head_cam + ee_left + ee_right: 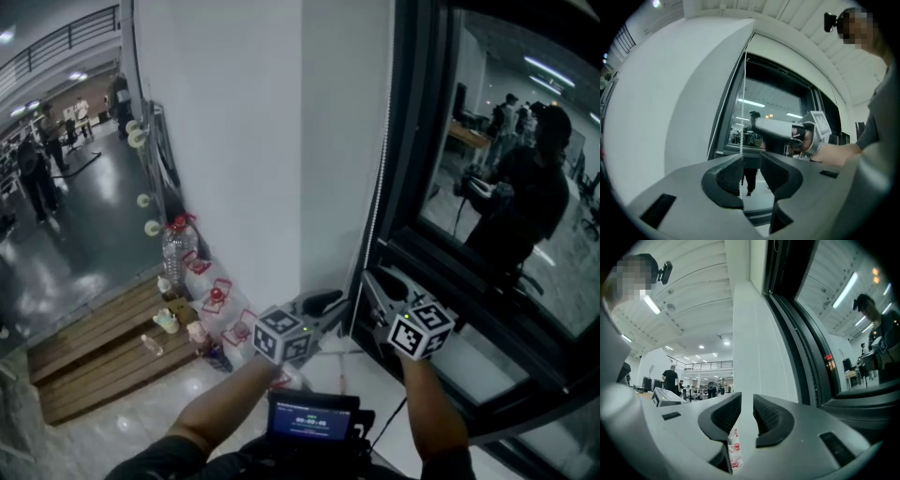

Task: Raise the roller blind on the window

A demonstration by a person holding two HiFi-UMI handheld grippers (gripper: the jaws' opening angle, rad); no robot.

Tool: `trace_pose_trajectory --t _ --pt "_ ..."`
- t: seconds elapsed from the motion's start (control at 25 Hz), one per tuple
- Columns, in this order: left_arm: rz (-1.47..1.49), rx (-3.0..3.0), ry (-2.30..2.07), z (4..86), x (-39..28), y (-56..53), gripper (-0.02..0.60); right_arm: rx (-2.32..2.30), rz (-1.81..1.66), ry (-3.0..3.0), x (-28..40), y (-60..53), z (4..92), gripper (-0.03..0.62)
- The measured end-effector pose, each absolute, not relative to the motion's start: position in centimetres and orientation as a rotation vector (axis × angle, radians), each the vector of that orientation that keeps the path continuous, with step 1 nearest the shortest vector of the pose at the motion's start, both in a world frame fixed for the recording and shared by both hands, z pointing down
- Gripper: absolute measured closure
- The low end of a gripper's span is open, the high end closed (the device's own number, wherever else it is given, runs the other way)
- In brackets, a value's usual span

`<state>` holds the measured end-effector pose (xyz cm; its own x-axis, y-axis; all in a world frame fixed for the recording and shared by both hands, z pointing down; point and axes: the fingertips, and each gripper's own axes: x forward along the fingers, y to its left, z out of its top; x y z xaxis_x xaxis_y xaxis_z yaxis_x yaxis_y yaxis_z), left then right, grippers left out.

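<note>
A white bead chain (379, 192) hangs down the black window frame (412, 141), beside the white pillar (262, 141). My left gripper (323, 305) is level at the chain's lower part. In the left gripper view the chain (742, 122) runs down between the open jaws of my left gripper (751, 157), close to the left pad and not pinched. My right gripper (380, 286) is just right of the chain, by the frame. In the right gripper view my right gripper (747, 399) is open and holds nothing, with the white wall behind it. I cannot make out the blind itself.
Water bottles and jugs (178, 248) stand on the floor along the pillar, next to a wooden pallet (103, 352). People (33, 173) walk in the hall at far left. The dark glass (516, 187) shows a reflection. A small screen (312, 417) sits at my chest.
</note>
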<state>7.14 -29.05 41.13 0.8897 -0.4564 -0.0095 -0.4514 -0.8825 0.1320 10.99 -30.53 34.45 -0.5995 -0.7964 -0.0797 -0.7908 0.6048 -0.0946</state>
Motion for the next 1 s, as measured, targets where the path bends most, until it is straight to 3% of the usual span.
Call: trace_pose_trajectory --t 0.12,0.32,0.56,0.68,1.0 --pt "-0.109 2.942 -0.739 38.3 6.6 -28.9 0.471 -1.362 -0.048 2.701 11.1 -30.3 33.5 0.469" --pt "-0.146 2.953 -0.830 36.1 4.9 -28.4 0.472 -1.351 -0.035 2.671 11.6 -28.9 32.6 0.468" --pt "-0.224 2.872 -0.971 35.0 1.6 -28.0 0.584 -1.331 -0.129 2.545 12.9 -26.3 32.1 0.468" --pt "-0.204 2.887 -1.021 34.7 0.4 -27.9 0.588 -1.322 -0.123 2.540 12.9 -25.5 31.9 0.470" --pt "-0.168 2.885 -0.977 34.9 -0.4 -26.3 0.589 -1.382 -0.165 2.505 13.6 -24.4 32.9 0.554"
